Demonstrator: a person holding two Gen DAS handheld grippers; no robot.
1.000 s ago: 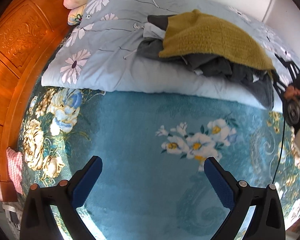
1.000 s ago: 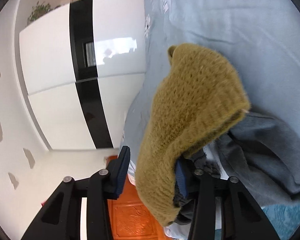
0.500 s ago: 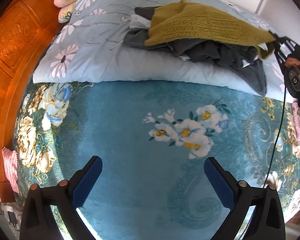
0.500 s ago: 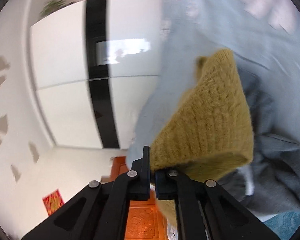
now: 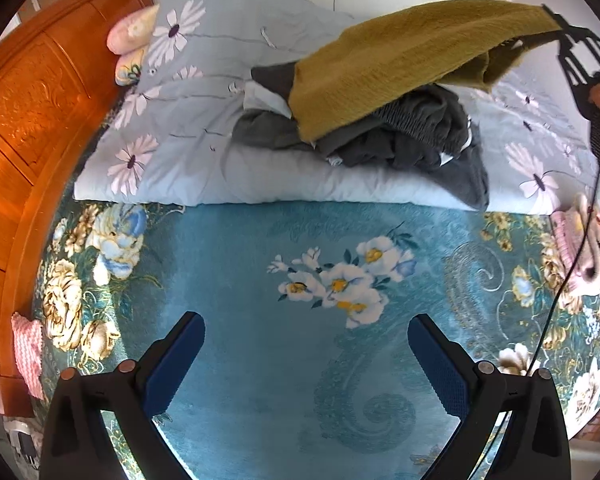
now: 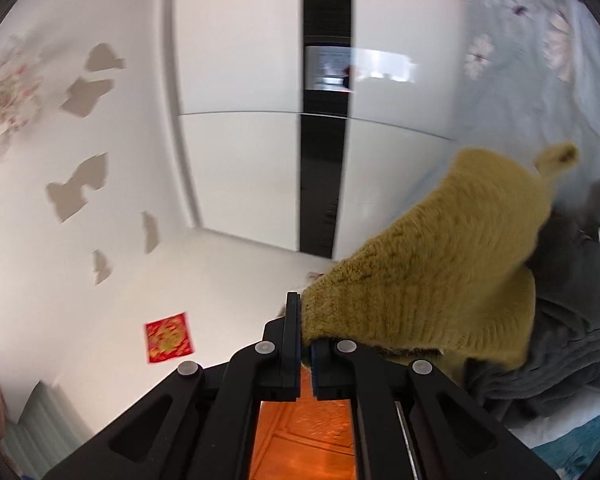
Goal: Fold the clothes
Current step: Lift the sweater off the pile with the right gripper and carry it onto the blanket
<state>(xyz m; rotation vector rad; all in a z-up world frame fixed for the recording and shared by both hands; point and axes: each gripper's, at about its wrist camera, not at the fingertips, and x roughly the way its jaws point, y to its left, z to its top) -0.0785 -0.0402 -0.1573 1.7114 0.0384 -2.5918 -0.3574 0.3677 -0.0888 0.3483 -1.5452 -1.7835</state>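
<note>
The left gripper (image 5: 306,354) is hanging over the bed with its two blue pads (image 5: 176,364) standing wide apart, and nothing is lying between them. Under it the teal bedspread (image 5: 252,288) with white and yellow flowers is covering the mattress. A black cable (image 5: 568,280) is running down across the right side of the bedspread, and a pink knitted piece (image 5: 580,252) is lying there near the edge. Behind the bedspread a folded grey-blue quilt (image 5: 188,120) with daisy print is lying across the bed, and it is carrying the pile of clothes: dark grey garments (image 5: 412,136) are sitting in a loose heap on top of it. The mustard knitted sweater (image 5: 400,64) is resting with its lower end on this heap, while its other end is being held up in the air toward the right. In the right wrist view, the right gripper (image 6: 306,344) is clamping the edge of the sweater between its pads, with the jaws almost touching each other. A pink pillow (image 5: 134,32) is lying at the far left end of the quilt, beside the orange wooden headboard (image 5: 32,92). Behind everything, a white wardrobe (image 6: 260,120) with a black stripe is standing against the wall.
</note>
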